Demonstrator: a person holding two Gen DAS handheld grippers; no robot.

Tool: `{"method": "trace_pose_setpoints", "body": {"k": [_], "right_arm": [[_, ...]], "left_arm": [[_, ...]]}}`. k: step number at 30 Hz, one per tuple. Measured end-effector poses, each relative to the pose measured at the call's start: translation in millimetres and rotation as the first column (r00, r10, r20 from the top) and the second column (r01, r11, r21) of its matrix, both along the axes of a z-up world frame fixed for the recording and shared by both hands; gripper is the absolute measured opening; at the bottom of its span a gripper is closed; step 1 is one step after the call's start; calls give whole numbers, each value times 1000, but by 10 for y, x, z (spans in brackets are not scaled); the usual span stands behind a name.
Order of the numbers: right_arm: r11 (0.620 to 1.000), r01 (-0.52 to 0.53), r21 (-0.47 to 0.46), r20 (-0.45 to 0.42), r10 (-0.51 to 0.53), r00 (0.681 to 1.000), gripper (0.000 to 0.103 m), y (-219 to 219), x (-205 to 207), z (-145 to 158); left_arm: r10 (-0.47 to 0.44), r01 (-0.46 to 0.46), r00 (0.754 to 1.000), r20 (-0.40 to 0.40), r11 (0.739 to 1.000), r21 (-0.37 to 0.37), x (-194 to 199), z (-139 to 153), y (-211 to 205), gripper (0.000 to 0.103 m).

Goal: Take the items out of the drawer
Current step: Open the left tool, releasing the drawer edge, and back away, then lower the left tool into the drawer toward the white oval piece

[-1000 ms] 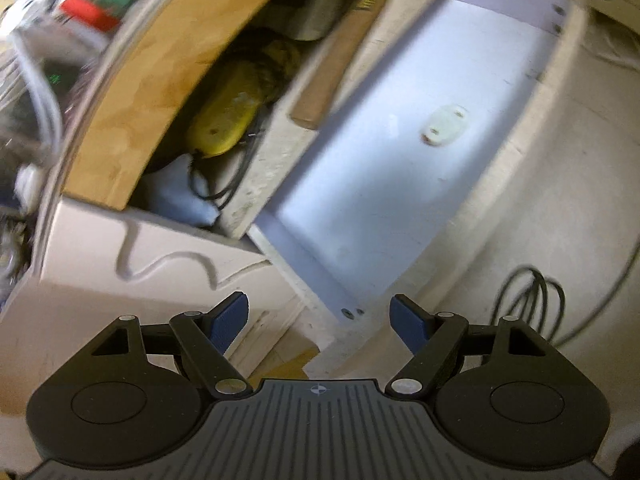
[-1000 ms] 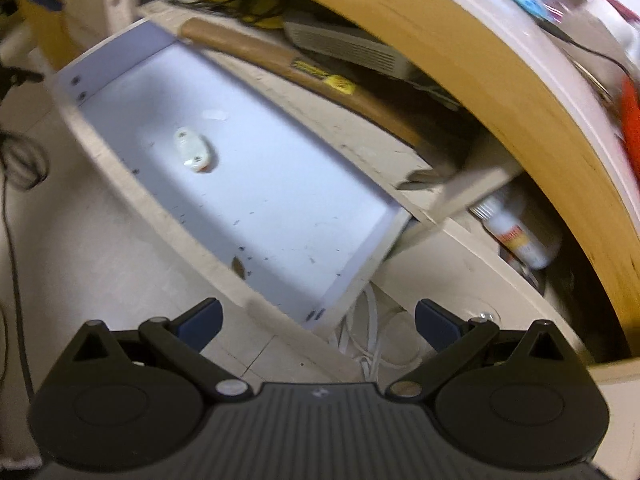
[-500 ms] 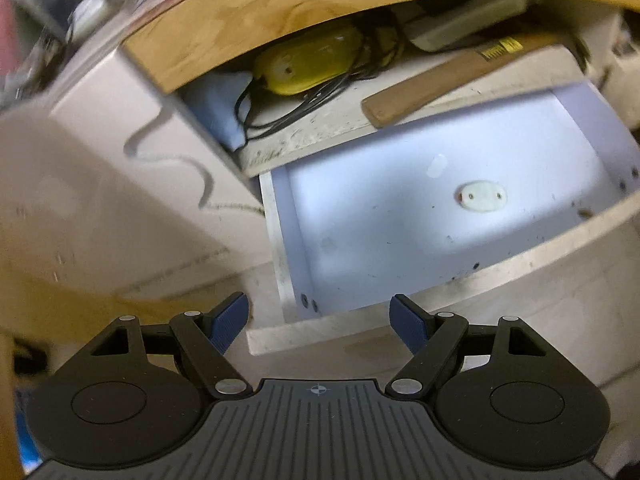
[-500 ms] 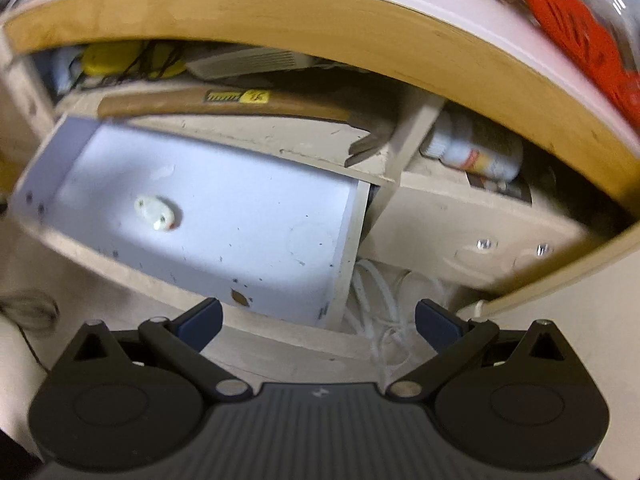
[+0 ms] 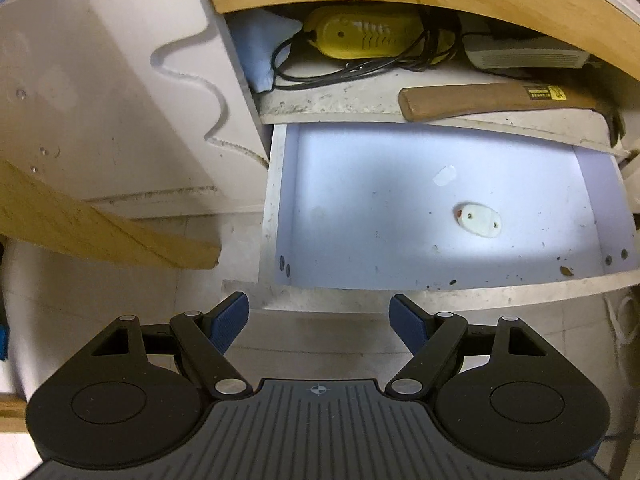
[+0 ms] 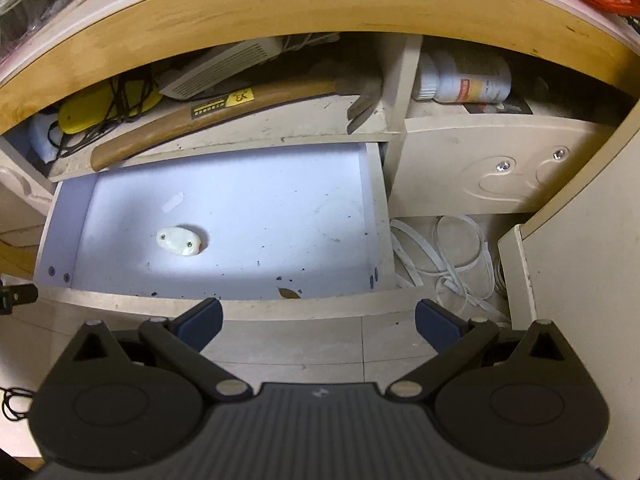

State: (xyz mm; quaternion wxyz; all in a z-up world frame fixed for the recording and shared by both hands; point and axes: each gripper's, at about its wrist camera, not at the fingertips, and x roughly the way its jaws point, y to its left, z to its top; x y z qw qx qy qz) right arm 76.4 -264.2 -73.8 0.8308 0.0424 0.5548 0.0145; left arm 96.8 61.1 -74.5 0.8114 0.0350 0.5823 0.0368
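Beneath the wooden bench (image 6: 280, 4), an open drawer (image 6: 224, 308) holds one white oval fitting (image 6: 179, 242). Above it lies a hammer (image 6: 208, 120) whose yellow label is unreadable. Left tongs (image 5: 319, 318) and right tongs (image 6: 318, 320) both gape apart, empty.

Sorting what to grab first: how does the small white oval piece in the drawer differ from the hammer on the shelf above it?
The white oval piece is small, pale and rounded; the hammer is long, with a brown wooden handle and a metal claw head. The oval piece lies inside the open drawer; the hammer lies on the shelf above, outside it. The oval piece shows two small holes; the hammer carries a yellow label. Both lie flat, untouched.
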Motion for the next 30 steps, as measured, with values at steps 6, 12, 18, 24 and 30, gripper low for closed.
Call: {"method": "trace_pose_setpoints", "body": {"k": [6,12,18,24,30], "right_arm": [[999,-5,-33,-7,5,1000,103,22,28,-23],[998,-20,-52,-16,19,1000,103,53,27,-45],[998,-16,-63,-20,15,1000,103,37,39,-66],[996,-24,-84,5,24,1000,103,45,32,-54],[995,-37,-93,5,38,999,103,80,36,-44]], "left_arm": [[-8,8,1000,-21,1000,8,26,-22,-22,77],[-37,39,998,-53,999,25,124,-18,-55,77],[-45,44,993,-105,999,-8,338,23,-41,78],[-52,44,977,-207,998,-42,606,10,14,78],[-35,16,967,-251,997,-76,858,11,118,78]]}}
